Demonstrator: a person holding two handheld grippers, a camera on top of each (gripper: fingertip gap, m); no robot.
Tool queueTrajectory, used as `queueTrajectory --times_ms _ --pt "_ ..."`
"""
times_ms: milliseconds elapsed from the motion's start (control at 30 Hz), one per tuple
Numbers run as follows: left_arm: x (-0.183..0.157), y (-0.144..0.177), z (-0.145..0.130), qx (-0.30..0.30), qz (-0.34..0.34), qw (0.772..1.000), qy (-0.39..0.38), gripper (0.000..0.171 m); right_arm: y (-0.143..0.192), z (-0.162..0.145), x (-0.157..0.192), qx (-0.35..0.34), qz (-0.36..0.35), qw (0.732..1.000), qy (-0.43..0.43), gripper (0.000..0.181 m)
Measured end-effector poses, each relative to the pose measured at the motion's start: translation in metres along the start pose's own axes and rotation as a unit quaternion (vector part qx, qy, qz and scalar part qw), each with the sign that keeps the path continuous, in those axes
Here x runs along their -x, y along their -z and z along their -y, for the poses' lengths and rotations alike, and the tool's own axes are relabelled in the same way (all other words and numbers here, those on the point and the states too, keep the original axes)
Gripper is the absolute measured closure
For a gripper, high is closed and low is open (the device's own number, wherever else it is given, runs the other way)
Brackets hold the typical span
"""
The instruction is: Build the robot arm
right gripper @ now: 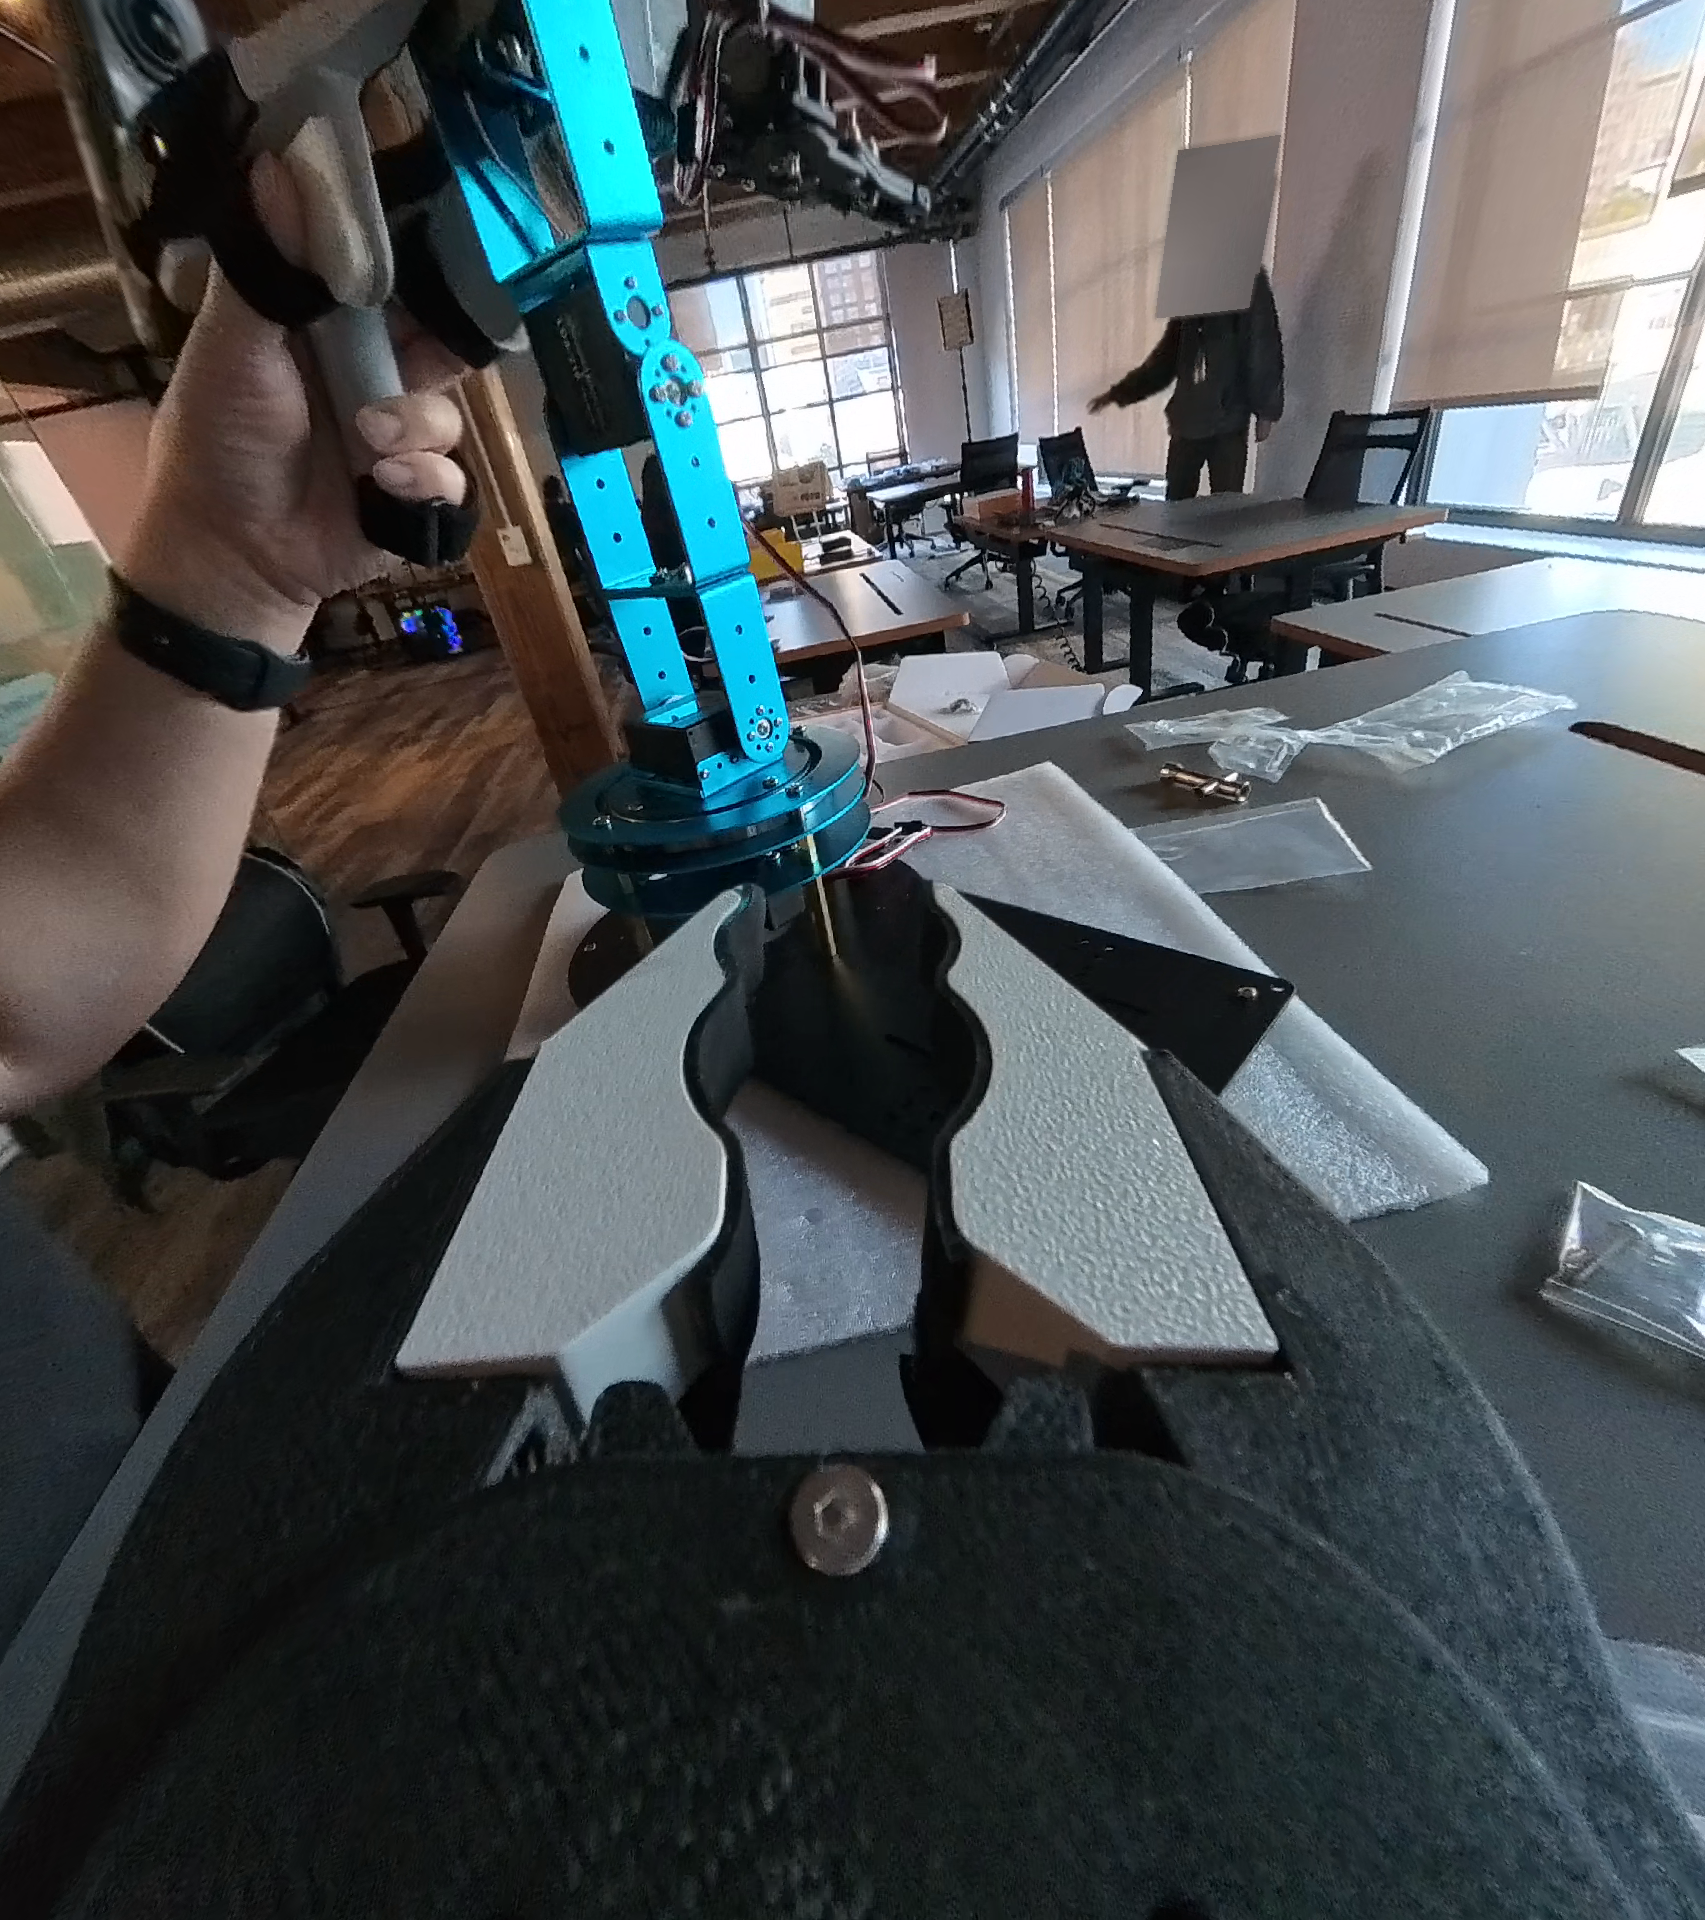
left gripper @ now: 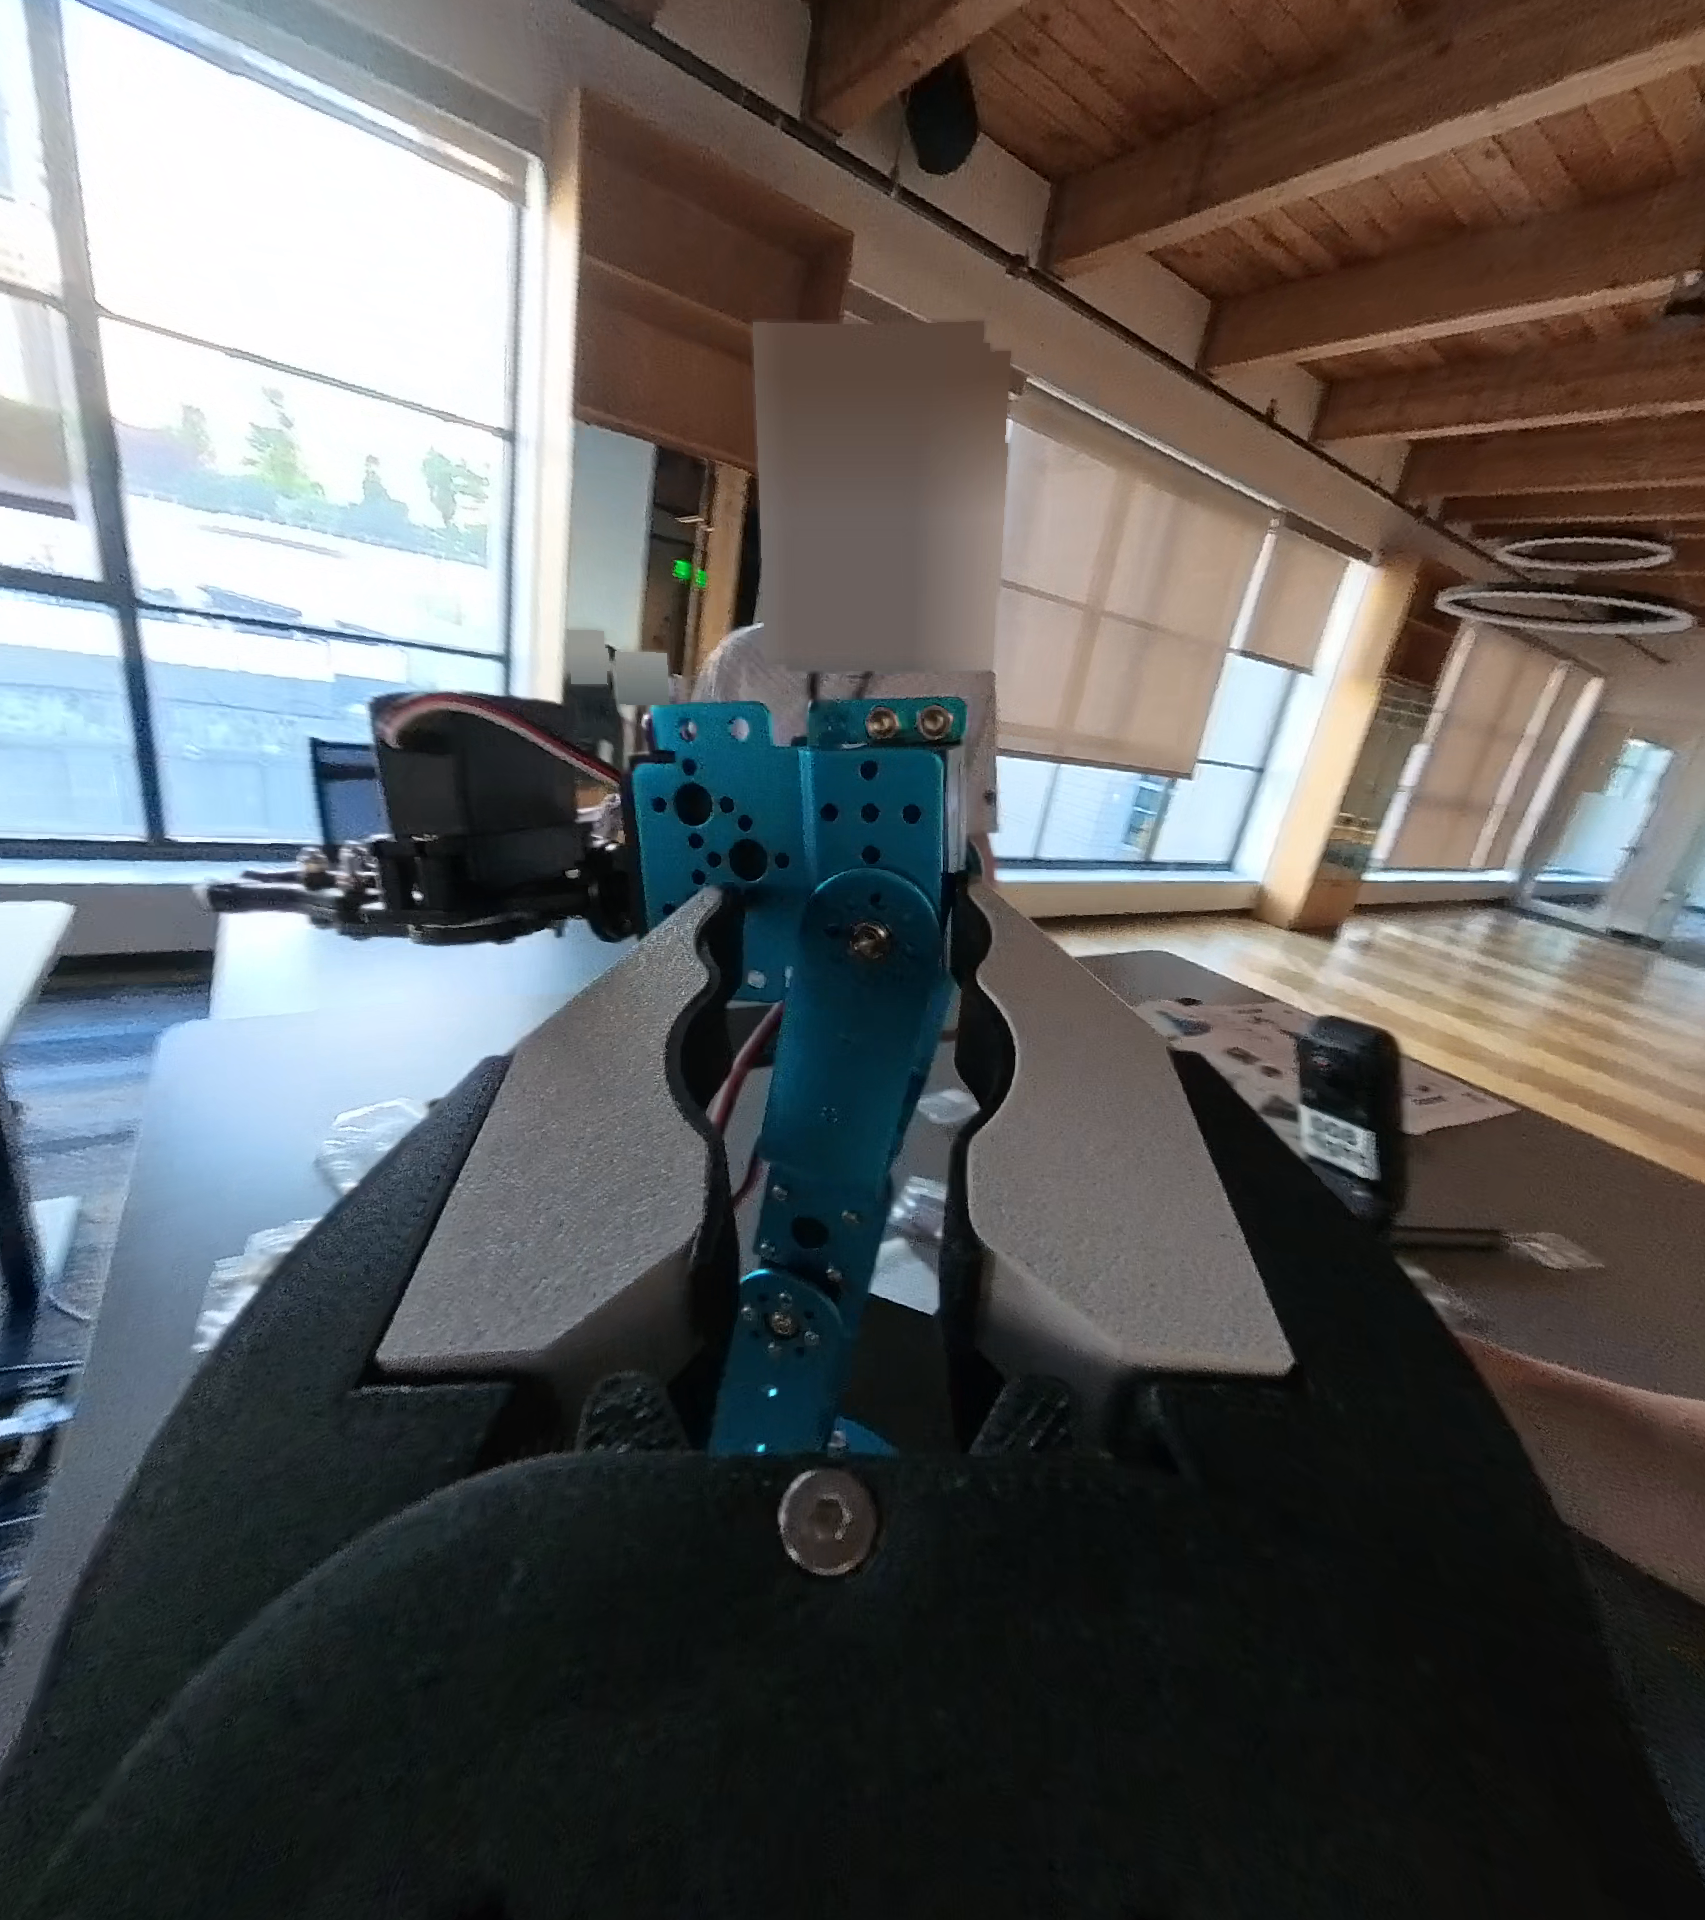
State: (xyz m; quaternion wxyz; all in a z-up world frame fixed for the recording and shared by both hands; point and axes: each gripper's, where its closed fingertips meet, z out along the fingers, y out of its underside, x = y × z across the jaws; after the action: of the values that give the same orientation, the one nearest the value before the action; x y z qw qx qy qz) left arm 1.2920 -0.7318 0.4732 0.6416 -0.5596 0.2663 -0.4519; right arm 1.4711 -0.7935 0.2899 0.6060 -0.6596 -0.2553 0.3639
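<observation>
A blue metal robot arm [right gripper: 666, 582] stands on a round blue turntable [right gripper: 713, 821] over a black base plate [right gripper: 1149, 987], which lies on white foam [right gripper: 1347, 1132]. My left gripper [left gripper: 843, 899] is shut on the arm's upper blue link [left gripper: 832, 1091]. It also shows at the top left of the right wrist view [right gripper: 380, 239], held by a hand. A black claw [left gripper: 432, 883] sticks out left from the arm's top. My right gripper [right gripper: 843, 899] is low at the base with its jaws apart over the black plate, and a brass standoff [right gripper: 827, 920] stands between its tips.
Clear plastic bags [right gripper: 1347, 727] [right gripper: 1679, 1309] and a brass part [right gripper: 1206, 787] lie on the dark table [right gripper: 1554, 935]. A black device [left gripper: 1347, 1101] and a printed sheet [left gripper: 1243, 1029] lie to the right in the left wrist view. Desks, chairs and a standing person [right gripper: 1212, 405] are beyond. Some 25 centimetres of space lies between my two pairs of fingers.
</observation>
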Motion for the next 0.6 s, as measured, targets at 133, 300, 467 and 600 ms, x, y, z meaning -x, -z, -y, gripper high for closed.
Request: queueTrajectory --times_ms 133,300,467,600 --pt "-0.003 0.012 0.006 -0.018 0.033 0.999 -0.030 0.139 -0.003 -0.008 0.000 0.013 0.004 1.000 -0.012 0.154" --pt "-0.082 0.038 0.023 -0.093 -0.003 0.992 -0.080 0.155 0.009 0.008 0.013 0.010 0.073 0.996 -0.050 0.150" --pt "-0.184 -0.037 -0.112 0.082 -0.152 0.985 -0.025 0.143 0.027 0.023 -0.018 0.083 0.180 0.976 -0.089 0.105" --pt "-0.162 -0.097 -0.210 0.166 -0.079 0.982 -0.041 0.138 0.034 0.065 -0.047 -0.024 0.244 0.945 -0.217 0.122"
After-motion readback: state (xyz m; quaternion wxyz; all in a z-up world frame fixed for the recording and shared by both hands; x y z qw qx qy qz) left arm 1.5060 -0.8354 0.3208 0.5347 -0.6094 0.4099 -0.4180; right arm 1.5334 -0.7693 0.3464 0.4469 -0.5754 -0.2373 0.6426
